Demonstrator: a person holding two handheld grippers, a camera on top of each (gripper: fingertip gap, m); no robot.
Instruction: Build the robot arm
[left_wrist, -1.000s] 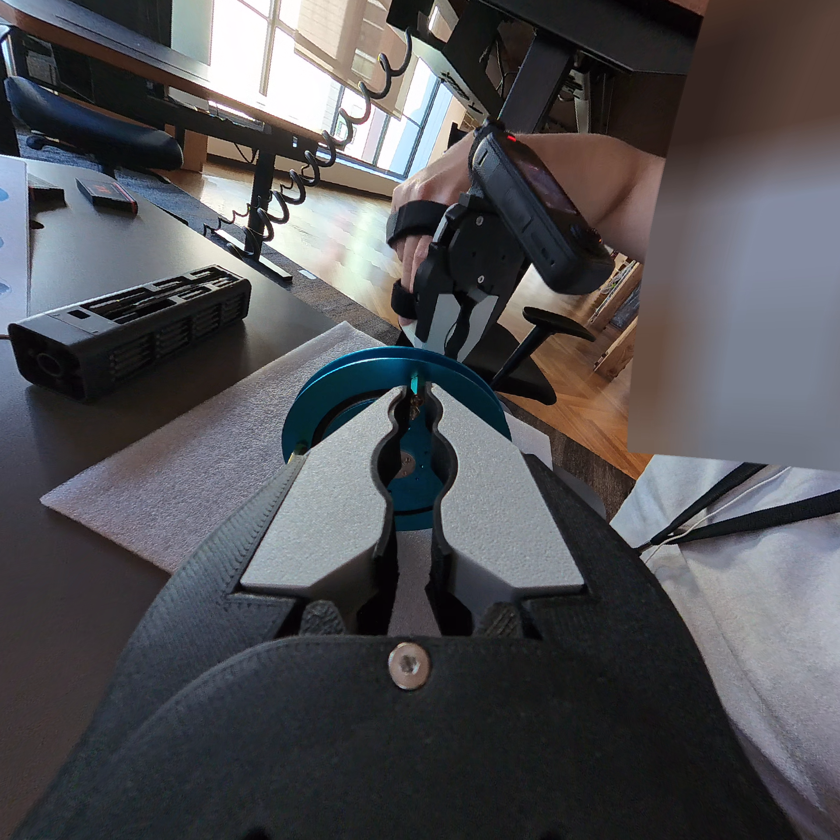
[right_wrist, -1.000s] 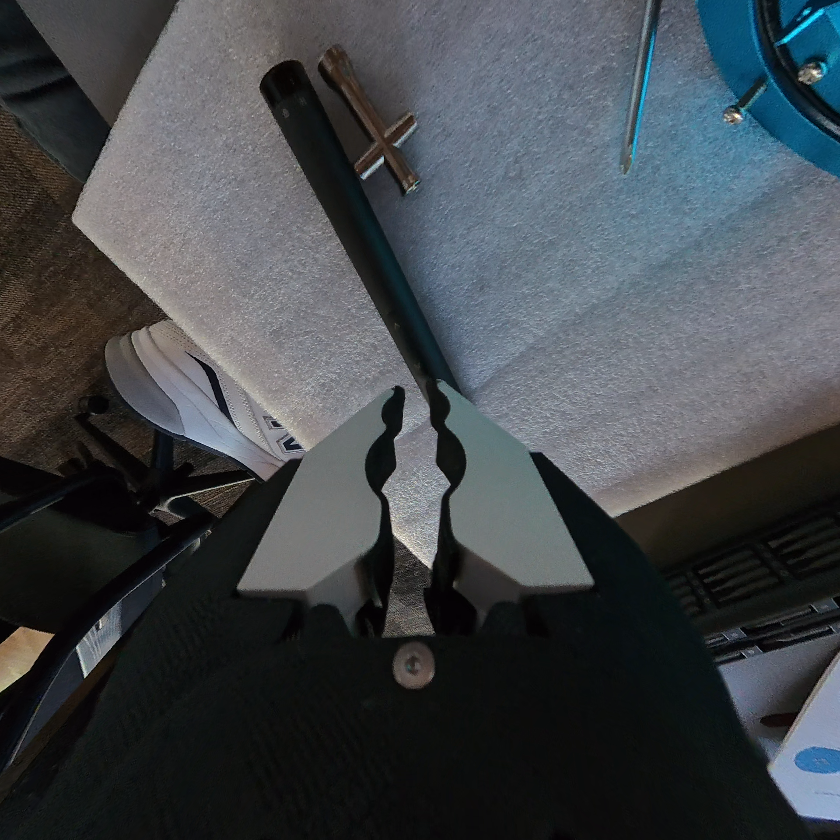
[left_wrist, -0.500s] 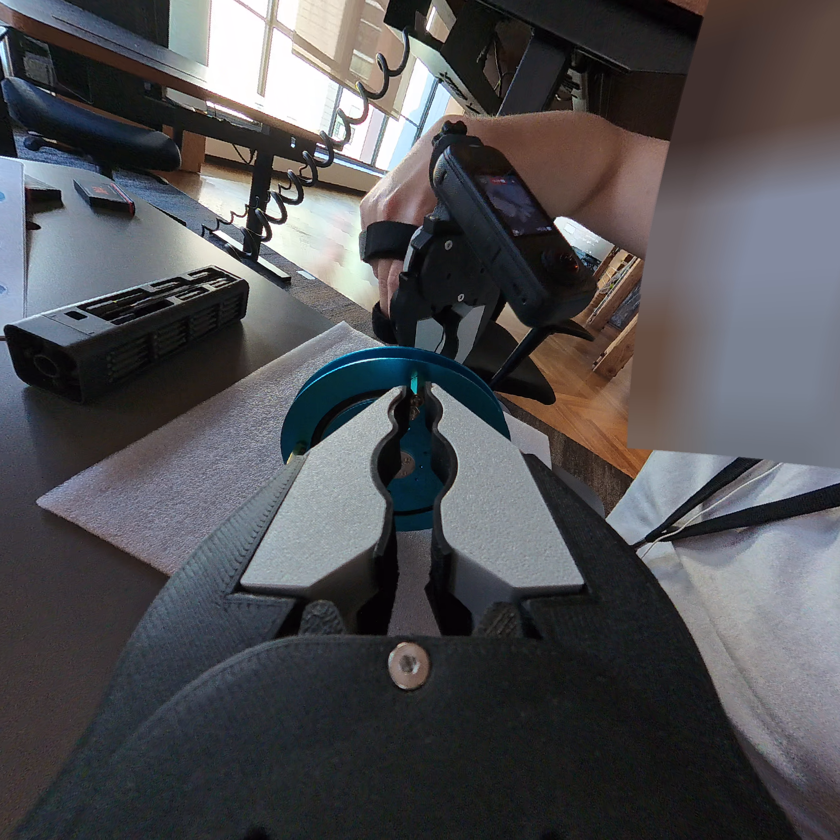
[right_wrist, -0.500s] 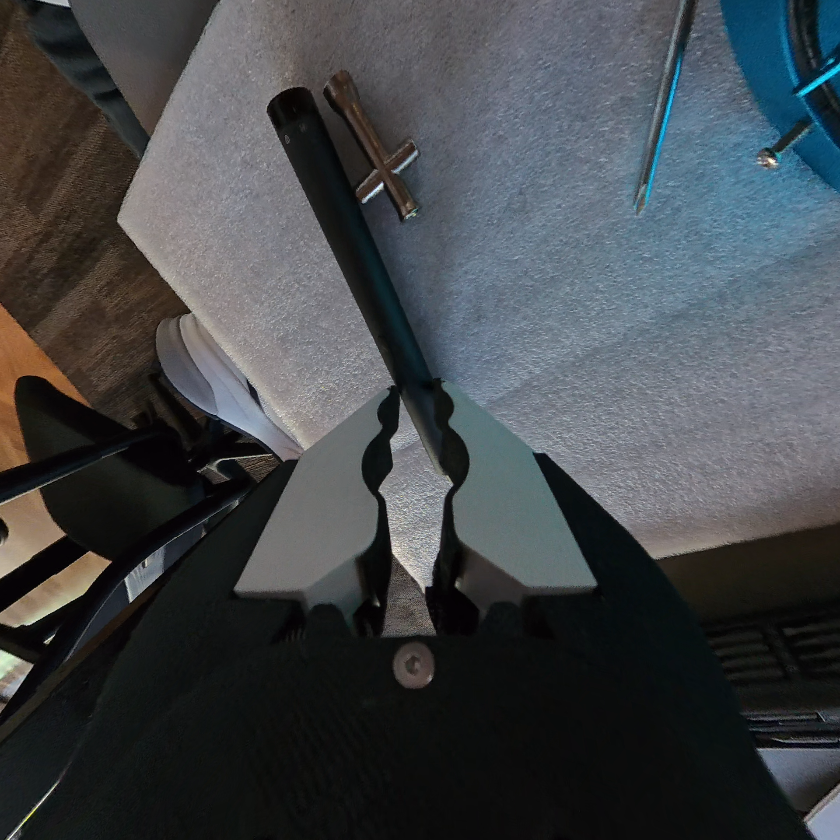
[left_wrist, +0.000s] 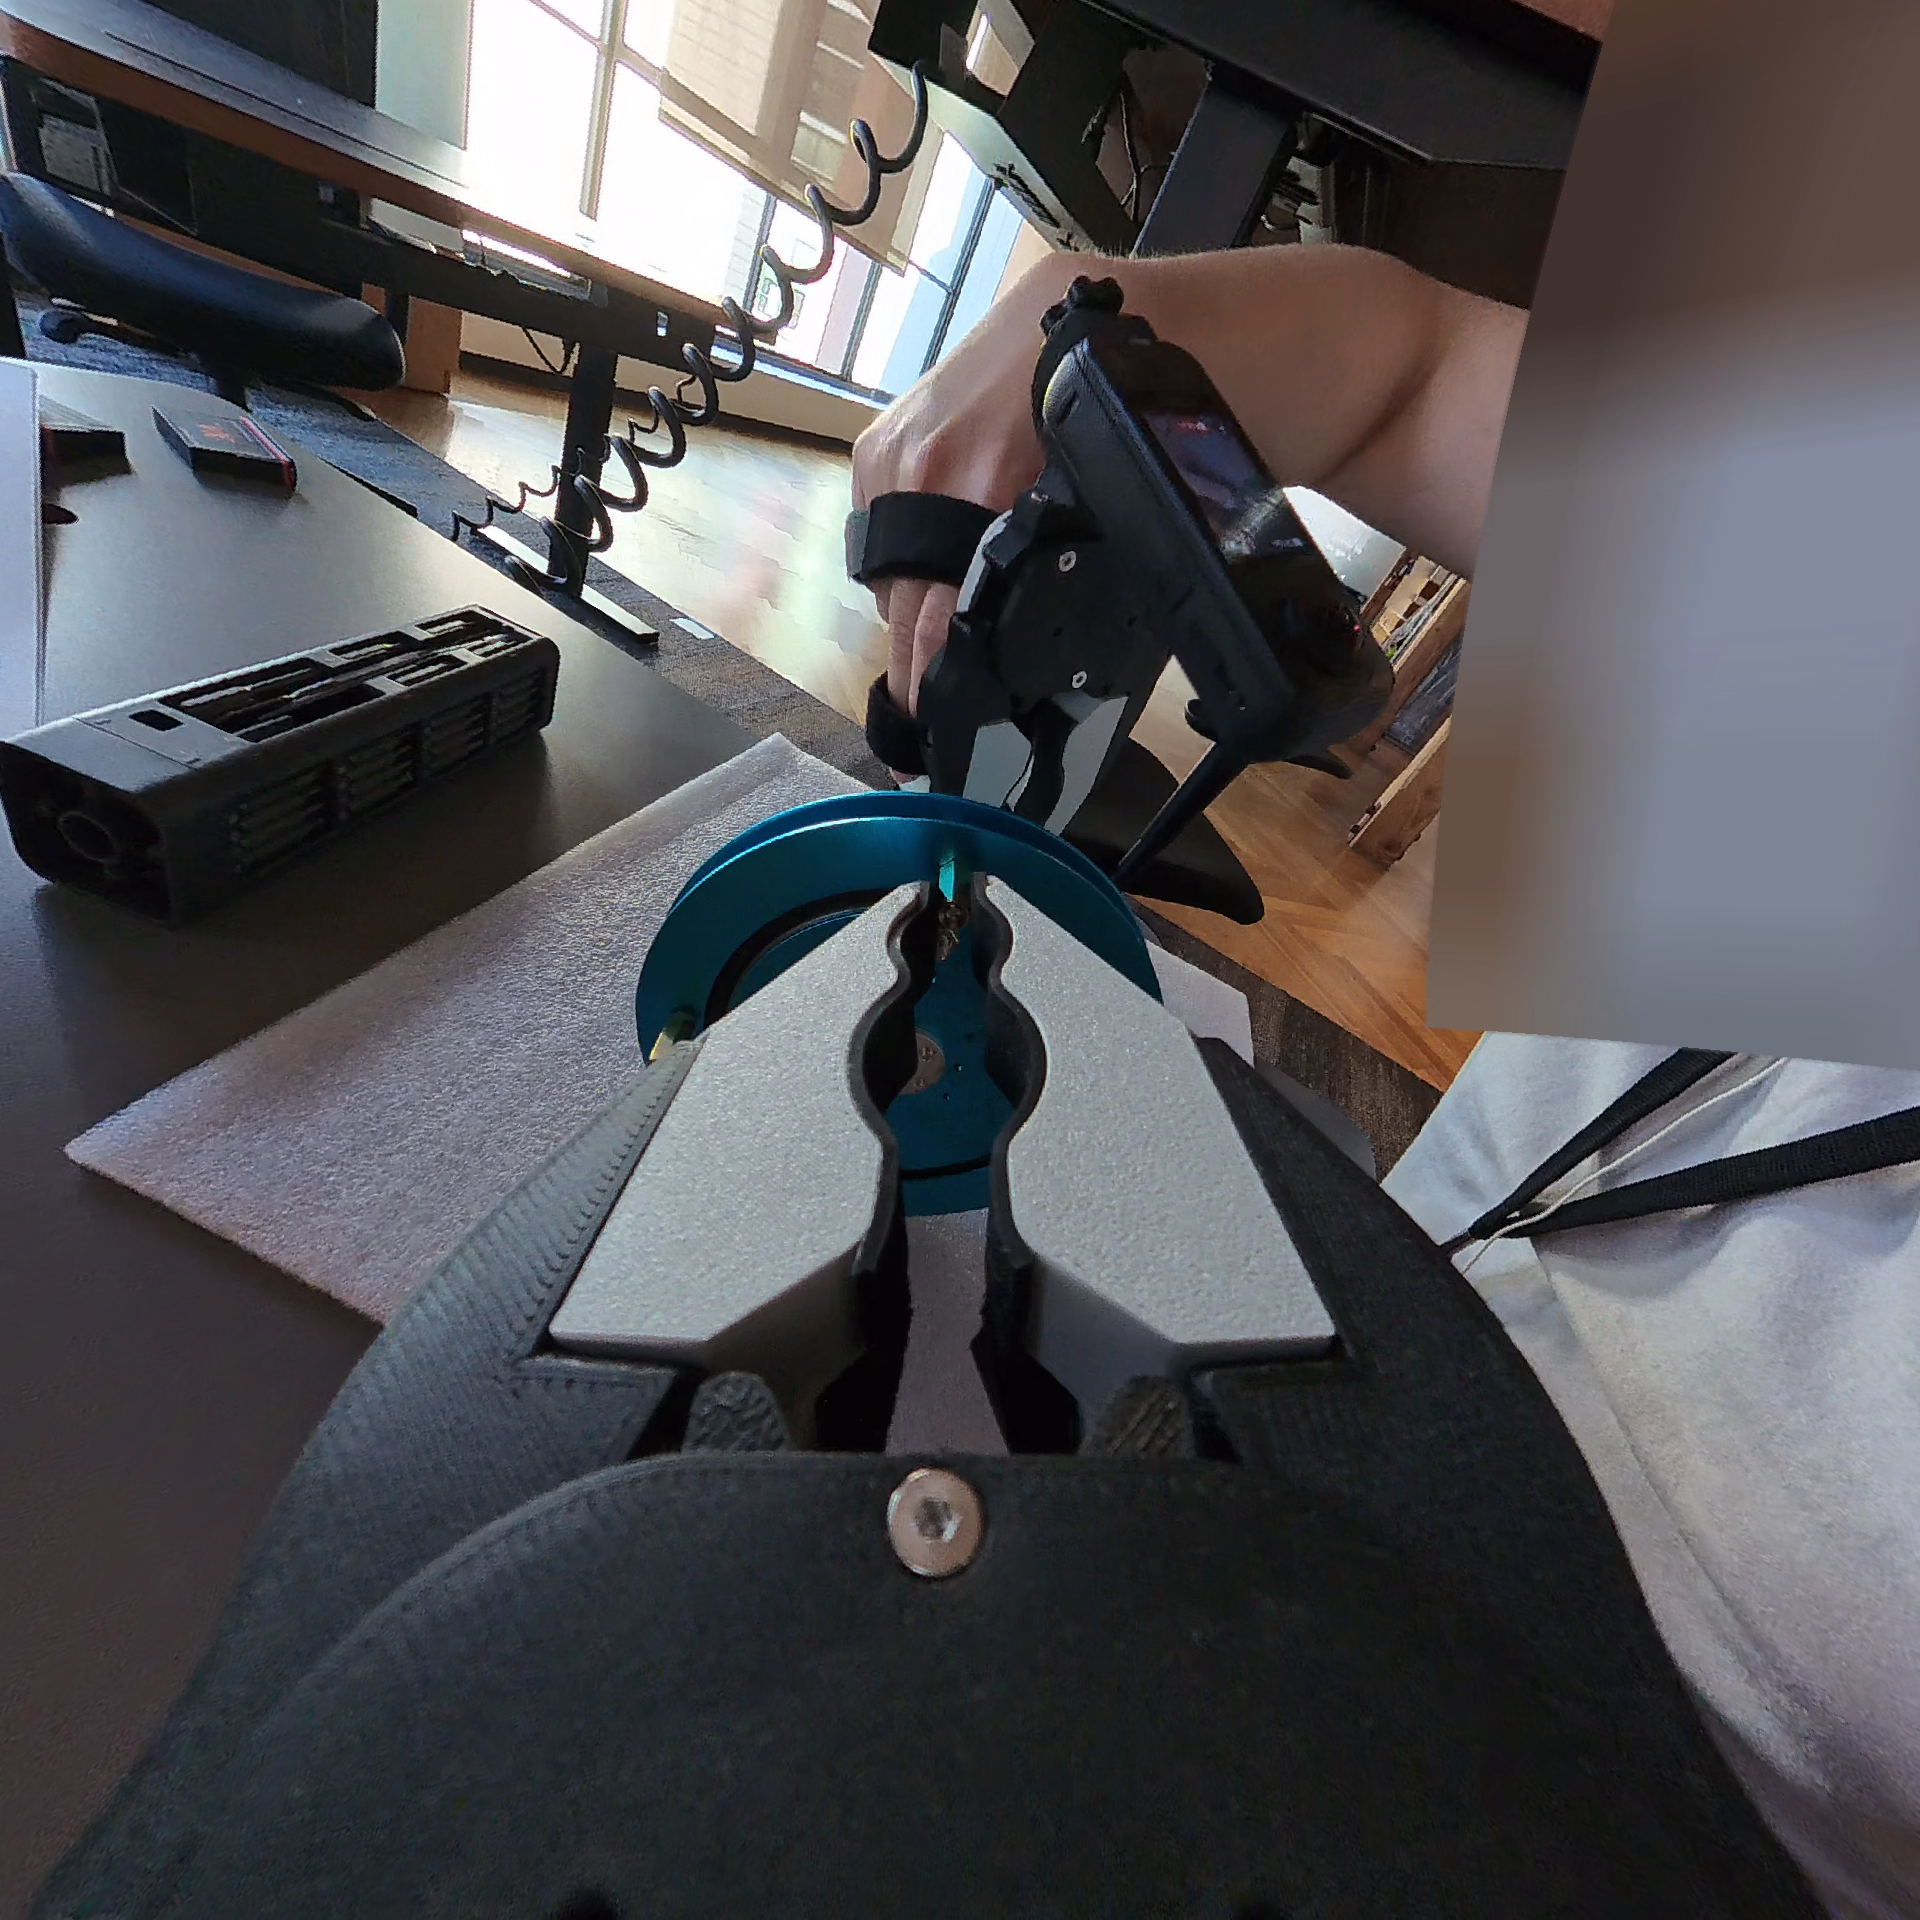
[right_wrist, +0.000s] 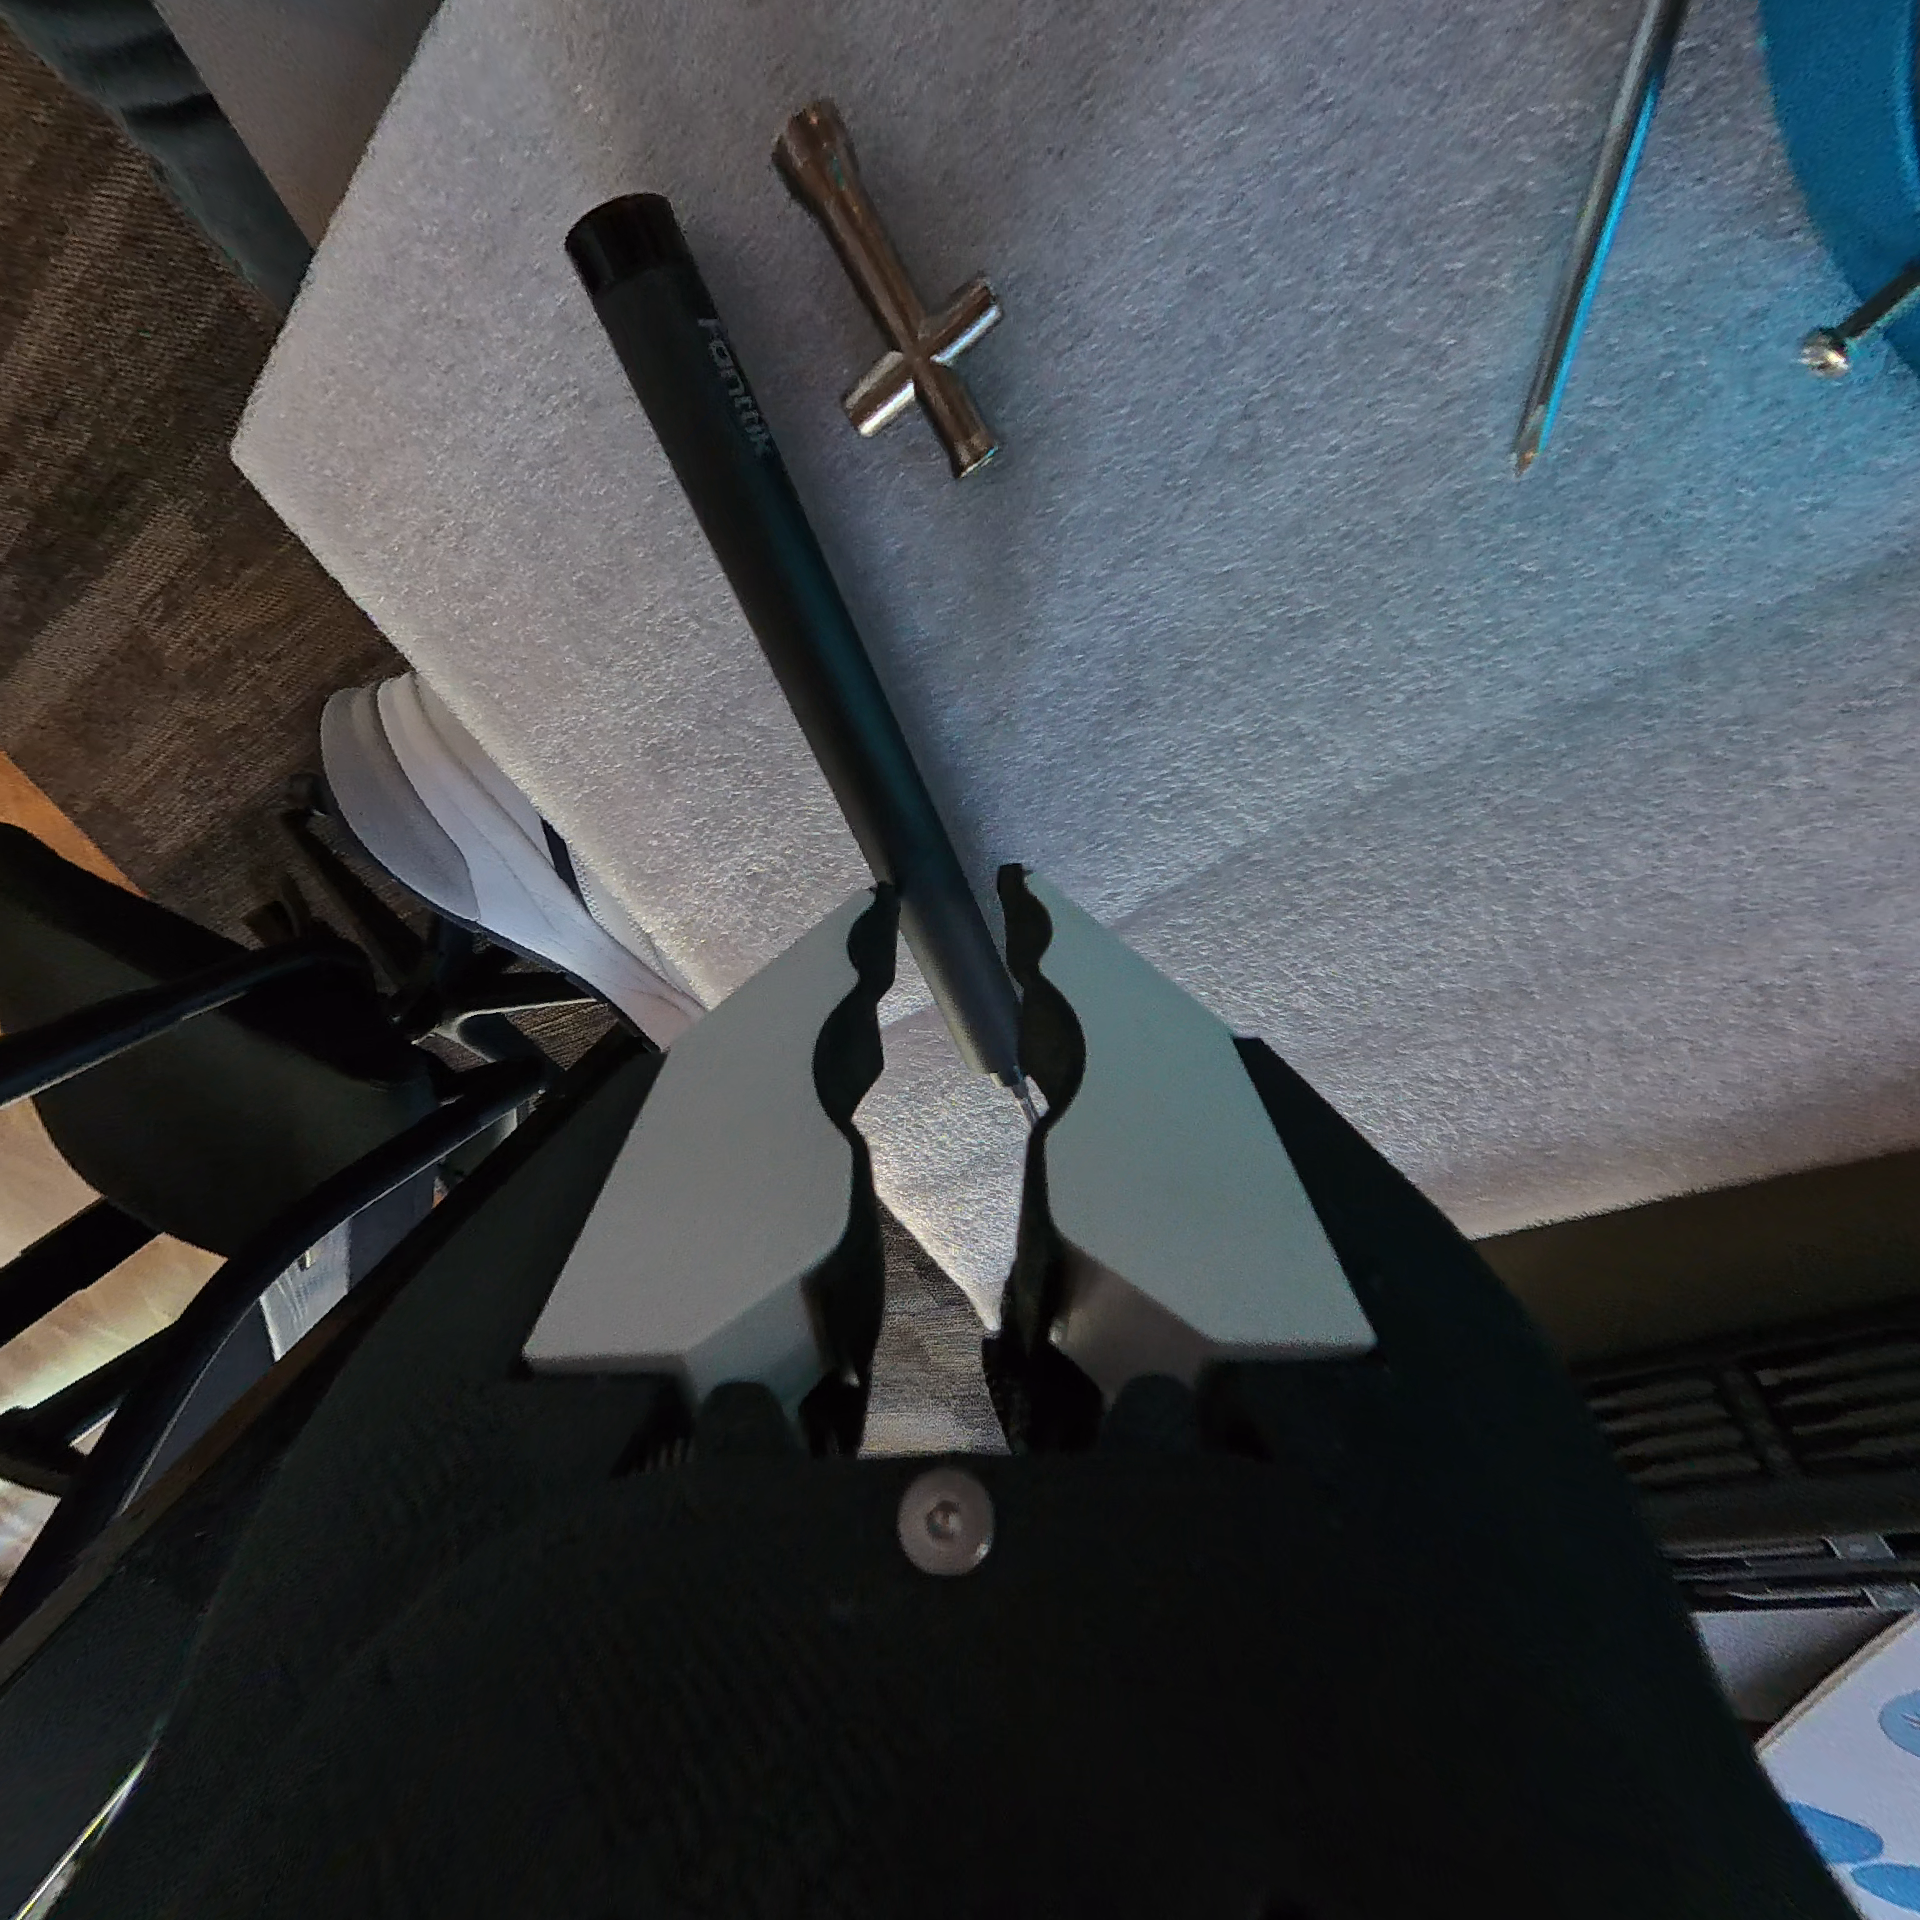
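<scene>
Left gripper (left_wrist: 948, 904): jaws nearly together, a narrow wavy slot between them, tips set against the top rim of a blue wheel (left_wrist: 831, 862) that stands on edge. Whether the tips actually pinch the rim or a small part at its top cannot be told. The wheel's hub shows through the slot.

Right gripper (right_wrist: 948, 883): jaws parted, a clear gap between them. A black pen-shaped tool (right_wrist: 769, 582) lies in that gap, its fine metal tip close to the right jaw's inner edge; contact cannot be confirmed. The tool's blunt end points away from the gripper.

Edges and room: both grippers work over a white foam sheet (right_wrist: 1299, 675). In the right wrist view the sheet's edge runs just left of the gripper, with carpet and a white shoe (right_wrist: 468, 831) beyond. Open foam lies to the gripper's right.

Seen only in the right wrist view: a metal cross-shaped wrench (right_wrist: 914, 312) just beside the tool's far half, apart from it; a thin metal rod (right_wrist: 1590, 239) well to the right; a screw (right_wrist: 1823, 353) projecting from the wheel's rim.

Seen only in the left wrist view: the right gripper beyond the wheel, held by a hand (left_wrist: 935, 468); a black vented case (left_wrist: 281, 738) to the left on the dark table (left_wrist: 156, 1351).

Materials: jaws grey, grainy, scalloped; bodies black, ribbed; foam pebbled; wheel smooth, metallic.
</scene>
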